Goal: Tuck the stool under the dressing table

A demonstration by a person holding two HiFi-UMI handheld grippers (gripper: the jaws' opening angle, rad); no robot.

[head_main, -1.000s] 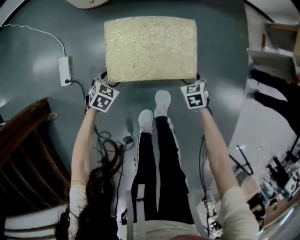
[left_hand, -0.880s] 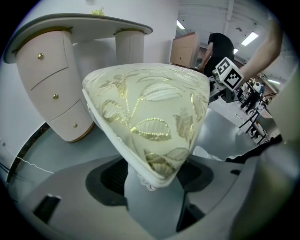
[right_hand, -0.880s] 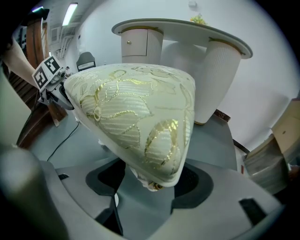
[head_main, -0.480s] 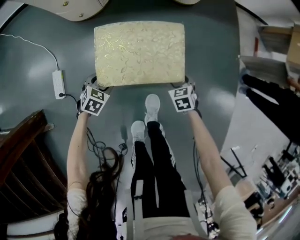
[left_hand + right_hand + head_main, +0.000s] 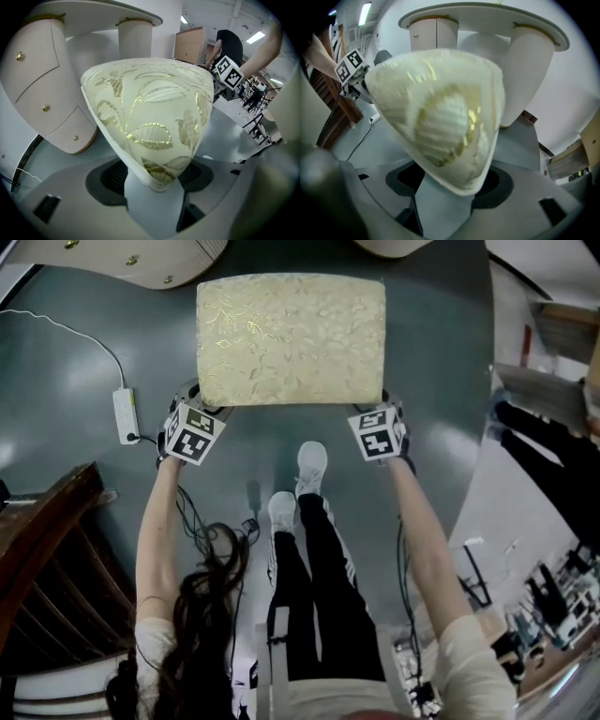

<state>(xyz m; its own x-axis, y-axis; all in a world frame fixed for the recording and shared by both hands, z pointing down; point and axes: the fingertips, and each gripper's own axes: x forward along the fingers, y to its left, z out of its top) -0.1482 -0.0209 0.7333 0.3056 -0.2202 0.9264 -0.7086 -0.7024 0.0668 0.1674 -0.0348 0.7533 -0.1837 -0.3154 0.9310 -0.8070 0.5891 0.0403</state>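
On the grey-green floor (image 5: 441, 352), a rectangular stool (image 5: 291, 338) with a cream cushion of gold-leaf brocade stands just in front of the cream-white dressing table (image 5: 122, 254). The table's curved drawer pedestal and ribbed round leg show at the far edge of the head view. The whole seat lies in plain sight on the near side of them. The left gripper view shows the oval tabletop (image 5: 117, 11) rising beyond the cushion.

The left gripper (image 5: 199, 407) sits at the stool's near left corner. Its jaws stand wide and are clamped on that cushion corner, which fills the gap between them. The right gripper (image 5: 382, 409) holds the near right corner the same way, jaws wide and pressed on the padding. Both point steeply down, on outstretched bare forearms.

The person's white shoes (image 5: 311, 460) stand on the floor between the two grippers, just near of the stool. A white power strip (image 5: 125, 415) with its cable lies left of the left gripper. A dark wooden piece of furniture (image 5: 47, 549) fills the near left.
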